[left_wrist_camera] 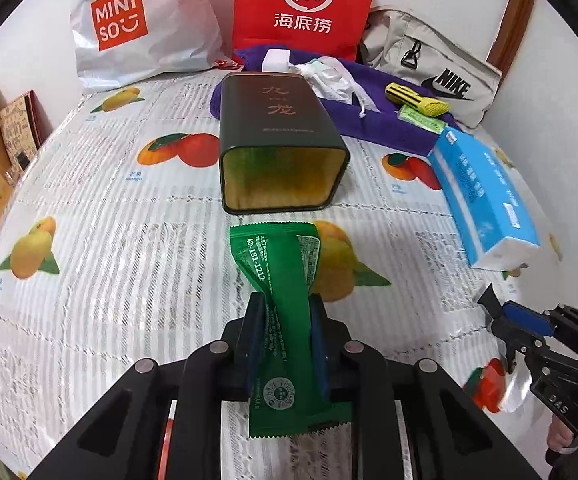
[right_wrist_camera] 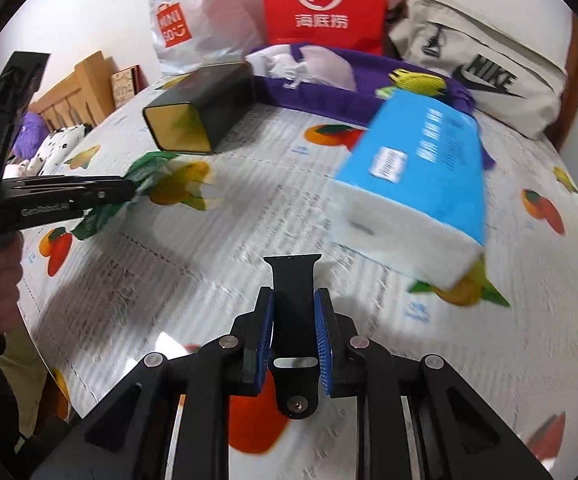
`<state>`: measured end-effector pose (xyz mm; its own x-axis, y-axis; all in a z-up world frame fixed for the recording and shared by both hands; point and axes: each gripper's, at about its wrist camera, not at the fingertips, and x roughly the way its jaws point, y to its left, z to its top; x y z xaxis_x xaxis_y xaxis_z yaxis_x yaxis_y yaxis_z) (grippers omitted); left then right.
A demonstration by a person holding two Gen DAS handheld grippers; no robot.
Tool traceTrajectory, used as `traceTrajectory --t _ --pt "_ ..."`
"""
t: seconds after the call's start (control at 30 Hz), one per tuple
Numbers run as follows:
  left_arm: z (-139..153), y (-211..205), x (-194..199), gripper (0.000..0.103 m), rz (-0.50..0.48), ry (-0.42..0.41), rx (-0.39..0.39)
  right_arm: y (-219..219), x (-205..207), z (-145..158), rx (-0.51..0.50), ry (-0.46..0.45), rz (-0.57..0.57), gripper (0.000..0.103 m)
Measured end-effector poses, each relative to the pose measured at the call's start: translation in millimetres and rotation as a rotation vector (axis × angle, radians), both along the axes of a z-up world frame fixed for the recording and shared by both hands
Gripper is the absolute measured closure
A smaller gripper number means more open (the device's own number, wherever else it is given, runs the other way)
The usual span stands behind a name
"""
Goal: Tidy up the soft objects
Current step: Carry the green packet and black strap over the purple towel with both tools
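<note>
The left gripper (left_wrist_camera: 285,320) has its jaws closed on the green sachet (left_wrist_camera: 277,276), just before the tin's (left_wrist_camera: 281,148) open mouth (tin lying sideways). Feed the sachet in straight. The right gripper (right_wrist_camera: 293,320) clamps a black strap (right_wrist_camera: 295,304), near the tissue pack (right_wrist_camera: 421,184).

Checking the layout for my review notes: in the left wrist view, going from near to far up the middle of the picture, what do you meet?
left gripper → green snack packet held in it → dark tin lying on its side, open mouth toward the camera → purple cloth → red paper bag at the wall.
</note>
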<state>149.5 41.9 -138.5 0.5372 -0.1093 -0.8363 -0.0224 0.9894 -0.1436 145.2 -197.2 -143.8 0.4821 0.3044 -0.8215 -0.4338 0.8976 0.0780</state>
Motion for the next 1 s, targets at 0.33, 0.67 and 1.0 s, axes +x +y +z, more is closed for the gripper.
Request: traceTrajectory --t 0.33,0.67,1.0 --pt "6 -1 -12 0.082 0.006 -0.006 -0.023 -30 -8 1 -0.002 0.001 -0.082 0.083" --pt "29 1 -14 0.082 0.009 -0.032 -0.053 -40 -8 26 0.028 -0.046 -0.1 0.083" --pt "65 -4 -1 0.082 0.008 -0.085 -0.036 -42 -2 62 0.06 -0.095 -0.089 0.083"
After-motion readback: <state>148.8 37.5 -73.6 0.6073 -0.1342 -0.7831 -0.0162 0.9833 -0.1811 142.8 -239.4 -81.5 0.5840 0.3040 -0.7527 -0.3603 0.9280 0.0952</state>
